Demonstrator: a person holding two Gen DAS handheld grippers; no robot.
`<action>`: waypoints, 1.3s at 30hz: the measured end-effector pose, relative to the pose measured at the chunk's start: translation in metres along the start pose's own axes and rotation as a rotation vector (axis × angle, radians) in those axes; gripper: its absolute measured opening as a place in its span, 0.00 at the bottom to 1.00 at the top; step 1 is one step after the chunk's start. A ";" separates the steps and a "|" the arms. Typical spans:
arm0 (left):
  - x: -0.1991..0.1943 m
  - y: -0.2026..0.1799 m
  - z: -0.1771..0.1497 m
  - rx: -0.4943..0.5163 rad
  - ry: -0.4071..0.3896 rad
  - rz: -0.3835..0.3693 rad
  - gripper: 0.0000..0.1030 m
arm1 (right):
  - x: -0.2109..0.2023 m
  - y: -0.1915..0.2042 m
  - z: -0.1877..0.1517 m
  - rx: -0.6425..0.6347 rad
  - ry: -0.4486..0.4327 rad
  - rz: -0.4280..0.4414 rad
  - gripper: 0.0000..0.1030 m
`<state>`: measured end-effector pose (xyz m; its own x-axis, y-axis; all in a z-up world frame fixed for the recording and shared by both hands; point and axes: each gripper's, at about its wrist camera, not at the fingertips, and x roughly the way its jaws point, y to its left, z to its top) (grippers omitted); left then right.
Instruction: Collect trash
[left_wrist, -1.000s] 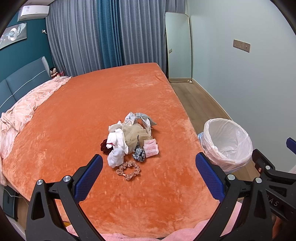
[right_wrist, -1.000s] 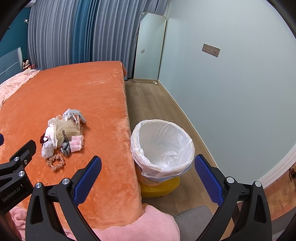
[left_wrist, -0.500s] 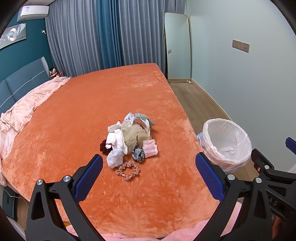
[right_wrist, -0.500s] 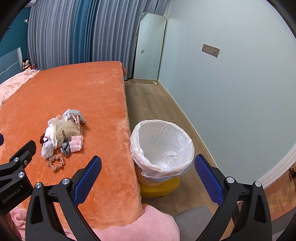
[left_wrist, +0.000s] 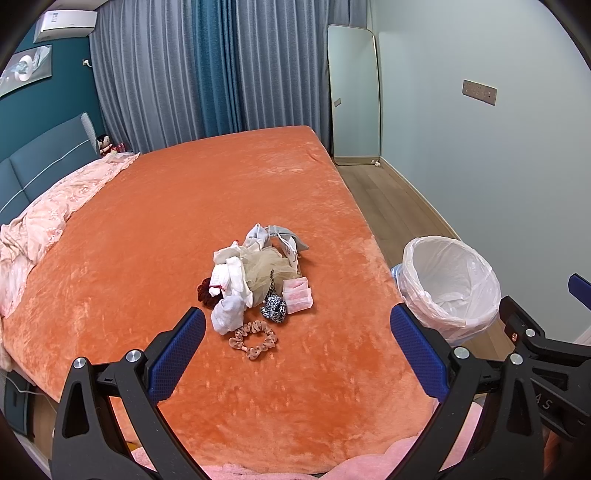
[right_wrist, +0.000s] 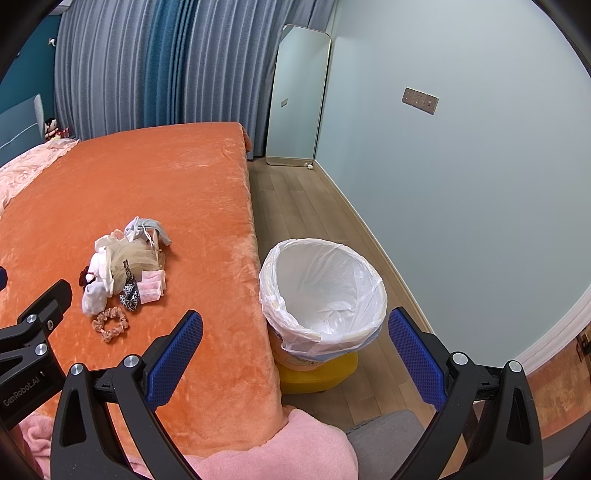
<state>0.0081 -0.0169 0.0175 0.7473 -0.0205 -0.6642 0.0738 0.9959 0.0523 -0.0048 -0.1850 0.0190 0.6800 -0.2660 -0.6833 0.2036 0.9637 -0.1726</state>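
Orange plush covers the bed (left_wrist: 184, 221), where a trash pile (left_wrist: 255, 280) is heaped near the bin (right_wrist: 321, 295) standing on the floor beside it. The left claw (left_wrist: 297, 347) and right claw (right_wrist: 295, 350) are held spread, empty, short of the pile.

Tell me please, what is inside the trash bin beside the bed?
The trash bin holds only a white plastic liner, crumpled at the bottom; no trash shows in it. The near inner wall is hidden by the rim, and anything under the liner's folds cannot be seen.
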 end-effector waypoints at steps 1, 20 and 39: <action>0.000 -0.001 0.000 0.001 0.000 0.000 0.93 | 0.001 -0.001 0.002 0.001 0.001 0.000 0.93; 0.020 0.009 -0.007 -0.015 0.019 -0.058 0.93 | 0.011 0.002 -0.004 0.010 0.005 -0.014 0.93; 0.074 0.021 0.011 -0.031 0.050 -0.106 0.93 | 0.059 0.022 0.012 0.017 0.040 -0.031 0.93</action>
<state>0.0717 0.0011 -0.0224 0.7024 -0.1217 -0.7013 0.1295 0.9907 -0.0421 0.0480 -0.1799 -0.0162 0.6448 -0.2940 -0.7056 0.2364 0.9545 -0.1817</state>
